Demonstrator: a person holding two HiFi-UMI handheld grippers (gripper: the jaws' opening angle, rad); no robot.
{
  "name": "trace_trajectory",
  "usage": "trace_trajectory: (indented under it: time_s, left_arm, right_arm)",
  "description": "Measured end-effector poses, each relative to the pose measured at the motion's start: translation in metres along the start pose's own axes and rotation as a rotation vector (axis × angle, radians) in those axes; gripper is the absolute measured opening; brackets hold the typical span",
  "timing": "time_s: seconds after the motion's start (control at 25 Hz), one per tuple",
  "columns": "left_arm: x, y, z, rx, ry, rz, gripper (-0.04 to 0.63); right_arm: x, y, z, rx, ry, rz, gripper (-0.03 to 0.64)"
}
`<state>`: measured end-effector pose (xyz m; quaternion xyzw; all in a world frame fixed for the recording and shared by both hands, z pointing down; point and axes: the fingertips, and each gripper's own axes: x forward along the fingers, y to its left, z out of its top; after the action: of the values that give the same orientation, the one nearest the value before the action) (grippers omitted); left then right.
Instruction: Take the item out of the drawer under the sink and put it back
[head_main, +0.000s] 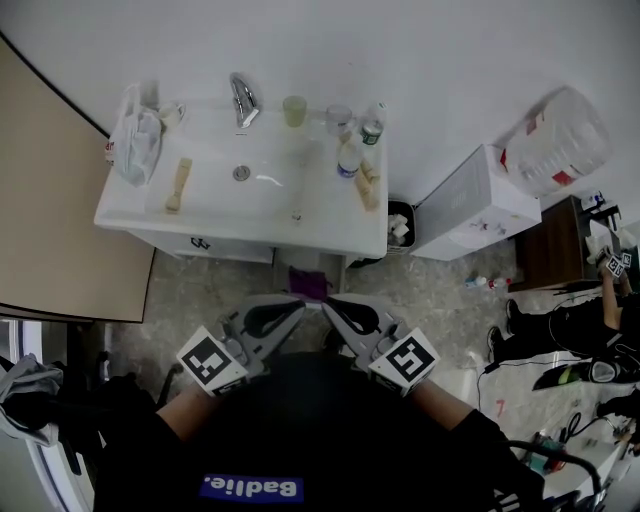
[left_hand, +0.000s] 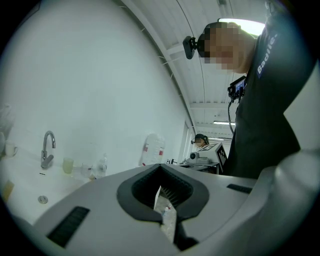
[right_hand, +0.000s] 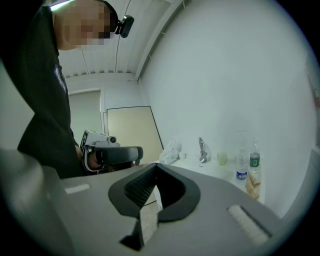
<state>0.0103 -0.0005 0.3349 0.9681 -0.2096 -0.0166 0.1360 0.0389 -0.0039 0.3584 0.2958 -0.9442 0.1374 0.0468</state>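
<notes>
Standing against the white wall, a white sink unit (head_main: 330, 218) is seen in the upper middle of the head view. To its right, on the floor, a white box (head_main: 470, 205) is placed, with a large clear jug (head_main: 555, 145) lying behind it and a brown cabinet (head_main: 555, 250) beside it.

Both tools are held low in front of the person, pointed inward toward each other before the unit's front edge. The left gripper (head_main: 295, 303) is closed, its jaws meeting at the tips with nothing caught between them. The right gripper (head_main: 330, 305) is likewise closed and empty, its tips pressed together.

On the unit's top, a white plastic bag (head_main: 135, 140) is bunched at the back left corner. A water bottle with a green label (head_main: 373, 125) is stood at the back right corner, and one with a blue label (head_main: 348, 160) just in front of it. The faucet (head_main: 243, 100) is fixed at the middle of the back edge, with a pale green cup (head_main: 294, 110) to its right. A wooden brush (head_main: 178, 185) is laid near the left edge.

Under the front edge, toward the left corner, a drawer front (head_main: 205, 243) is seen pushed in. A purple thing (head_main: 308, 283) shows just below the front edge, above the gripper tips; whether it is the task's item cannot be told
</notes>
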Motion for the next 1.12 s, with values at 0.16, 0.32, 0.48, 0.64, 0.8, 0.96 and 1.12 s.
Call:
trace_trajectory:
  time_s: [0.16,0.32,0.48,0.64,0.8,0.96,1.12]
  left_arm:
    - [0.0,-0.003,-0.006,-0.003,0.014,-0.003,-0.011]
    - [0.002,-0.004,-0.012,0.005,0.017,-0.001,-0.012]
    - [0.002,-0.009,-0.016,0.0,0.029,-0.007,-0.011]
    - [0.0,-0.01,-0.016,0.002,0.026,-0.001,-0.011]
    - [-0.003,-0.012,-0.016,0.004,0.025,0.004,-0.011]
    - [-0.004,-0.013,-0.014,0.006,0.025,0.003,-0.011]
    - [-0.006,-0.012,-0.014,0.006,0.03,0.005,-0.011]
  right_arm:
    - [-0.001,0.003,0.005,-0.014,-0.034,0.006,0.002]
    - [-0.003,0.006,0.005,-0.023,-0.054,0.023,0.002]
    - [-0.004,0.006,0.003,-0.01,-0.061,0.027,0.002]
    - [-0.004,0.008,0.002,-0.008,-0.059,0.029,0.0]
    - [-0.003,0.012,0.001,-0.015,-0.056,0.037,0.001]
    - [-0.003,0.013,0.0,-0.014,-0.054,0.038,0.0]
    - [0.0,0.013,-0.001,-0.009,-0.052,0.04,0.002]
